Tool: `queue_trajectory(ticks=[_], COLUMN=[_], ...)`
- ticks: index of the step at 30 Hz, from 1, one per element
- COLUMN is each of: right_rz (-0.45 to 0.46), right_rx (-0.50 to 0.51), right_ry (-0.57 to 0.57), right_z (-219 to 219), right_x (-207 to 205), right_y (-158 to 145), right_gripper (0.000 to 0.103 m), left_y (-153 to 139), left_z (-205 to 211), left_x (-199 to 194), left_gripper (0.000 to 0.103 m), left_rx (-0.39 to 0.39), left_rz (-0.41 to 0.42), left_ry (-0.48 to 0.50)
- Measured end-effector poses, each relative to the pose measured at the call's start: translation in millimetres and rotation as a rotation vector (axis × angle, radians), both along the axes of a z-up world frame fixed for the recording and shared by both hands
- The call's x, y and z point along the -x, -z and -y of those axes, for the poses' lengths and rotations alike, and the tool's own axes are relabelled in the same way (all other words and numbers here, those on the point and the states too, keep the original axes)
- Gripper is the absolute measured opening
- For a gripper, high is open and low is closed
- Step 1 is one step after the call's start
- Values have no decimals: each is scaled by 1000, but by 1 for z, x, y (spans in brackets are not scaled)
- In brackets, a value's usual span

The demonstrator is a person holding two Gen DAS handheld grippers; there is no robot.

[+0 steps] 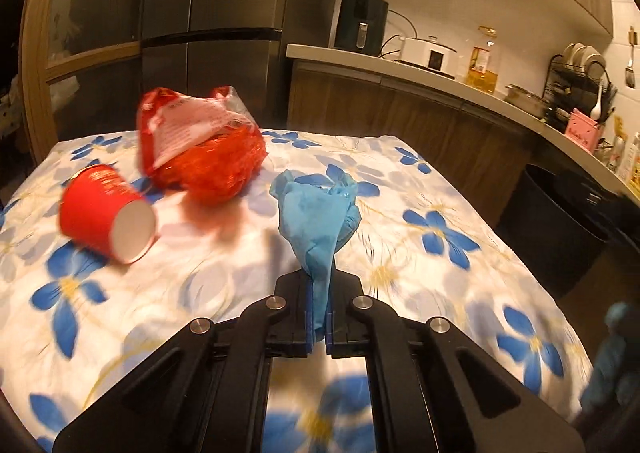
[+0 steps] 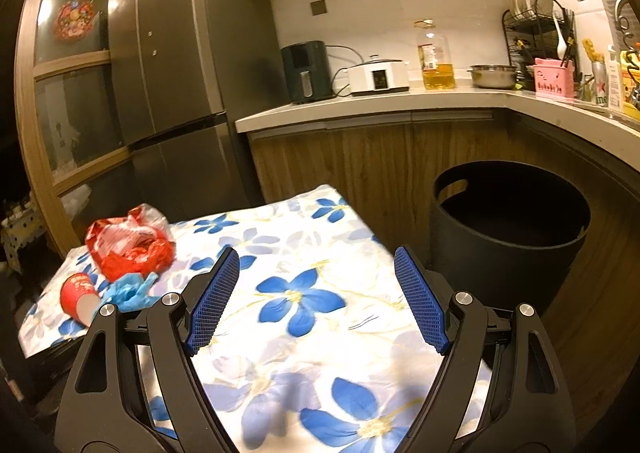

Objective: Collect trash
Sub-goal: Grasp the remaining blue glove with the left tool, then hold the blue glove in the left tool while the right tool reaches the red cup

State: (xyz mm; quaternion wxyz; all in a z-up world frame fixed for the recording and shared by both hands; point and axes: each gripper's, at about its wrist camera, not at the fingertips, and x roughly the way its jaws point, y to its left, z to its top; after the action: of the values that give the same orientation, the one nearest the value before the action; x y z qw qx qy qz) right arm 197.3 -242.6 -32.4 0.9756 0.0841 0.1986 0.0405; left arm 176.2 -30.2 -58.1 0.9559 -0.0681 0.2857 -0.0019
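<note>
The left tool [image 1: 319, 313] is clamped tight on a crumpled blue glove [image 1: 316, 213], its jaws pressed together around the glove's lower end, and the rest of the glove bunches up above the fingertips, over the bench [image 1: 460, 181] with its blue-flowered cloth. Off to the left on that cloth lies a red paper cup [image 1: 102, 213] on its side, its white base turned toward the camera. Just beyond it sits a red plastic bag [image 1: 200, 141] with a white printed panel, crumpled and resting near the far edge.

Over on the right wrist view, the right tool [image 2: 316, 297] stands wide apart with nothing between its blue ridged pads [image 2: 216, 301], held above the flowered cloth. From here the bag, the cup and the glove cluster at the far left corner of the bench. To the right, on the floor beside the bench and against the wooden cabinets, stands a round black bin [image 2: 508, 225] with a handle cut-out in its rim; its inside is too dark to read.
</note>
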Motion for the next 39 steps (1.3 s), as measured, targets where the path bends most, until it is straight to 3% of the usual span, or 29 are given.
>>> queue_trajectory(ticks=[9, 15, 26, 32, 39], right_rz=[-32, -63, -88, -124, -161], right_rx=[12, 33, 94, 119, 153], right_ry=[-151, -311, -546, -605, -680], right_z=[-68, -133, -238, -271, -301], right_x=[5, 3, -15, -36, -50], right_y=[9, 18, 28, 34, 39], right_gripper=[79, 79, 79, 85, 85], left_y=[-16, -23, -22, -21, -19], left_z=[-42, -89, -145, -161, -171], left_x=[55, 84, 102, 102, 96], left_gripper=[3, 3, 3, 3, 3], left_rx=[-2, -11, 4, 21, 37], left_rz=[46, 70, 80, 81, 79], left_ry=[-69, -182, -314, -337, -338])
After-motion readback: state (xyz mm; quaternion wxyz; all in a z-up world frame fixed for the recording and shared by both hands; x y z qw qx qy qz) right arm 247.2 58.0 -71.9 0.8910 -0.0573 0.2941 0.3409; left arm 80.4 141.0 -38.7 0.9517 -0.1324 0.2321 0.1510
